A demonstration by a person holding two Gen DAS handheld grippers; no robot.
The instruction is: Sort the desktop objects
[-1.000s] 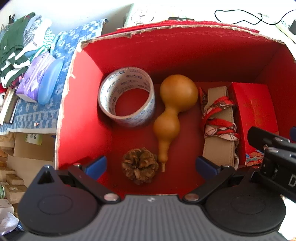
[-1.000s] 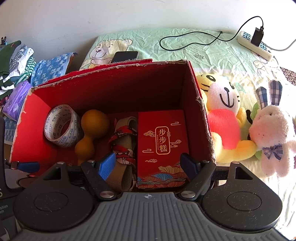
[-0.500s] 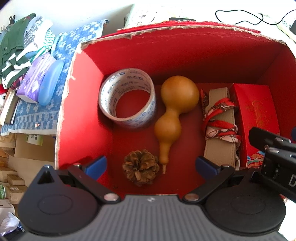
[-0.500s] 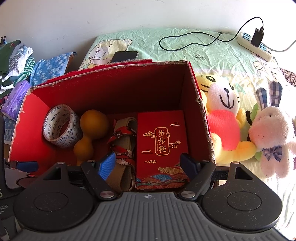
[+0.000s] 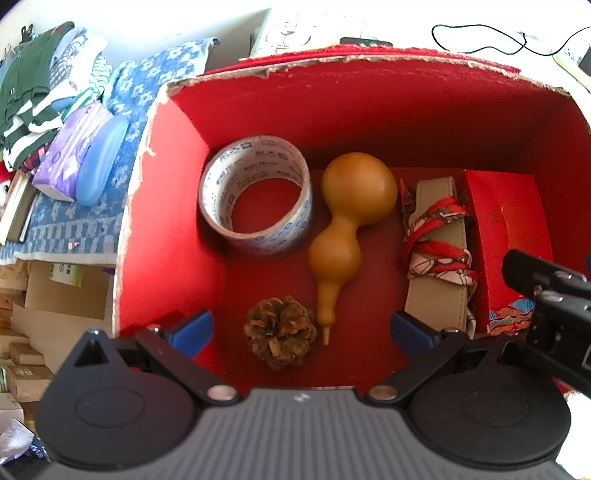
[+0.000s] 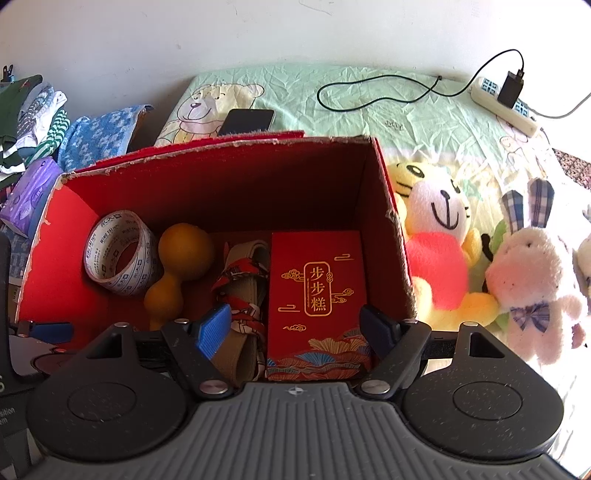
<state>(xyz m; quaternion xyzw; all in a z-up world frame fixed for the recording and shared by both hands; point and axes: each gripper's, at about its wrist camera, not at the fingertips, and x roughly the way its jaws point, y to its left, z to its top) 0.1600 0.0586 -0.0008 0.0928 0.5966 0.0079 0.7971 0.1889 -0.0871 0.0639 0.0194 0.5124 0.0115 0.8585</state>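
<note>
Over the red box (image 5: 369,96), both hand-held grippers (left (image 5: 301,328), right (image 6: 295,325)) hover spread wide, holding nothing.

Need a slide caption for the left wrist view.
Open left gripper above a torn red cardboard box holding printed tape roll, tan gourd, brown pinecone.

Both wrist views close above the red box (image 5: 155,206) (image 6: 391,206) – left steeper, right shallower

A plain white wall (image 6: 184,33) runs behind a bed under a pale green teddy-bear sheet (image 6: 406,122), sunlit at right. Cardboard boxes (image 5: 55,291) stack up low at left, beneath a blue patterned cloth (image 5: 122,96).
</note>
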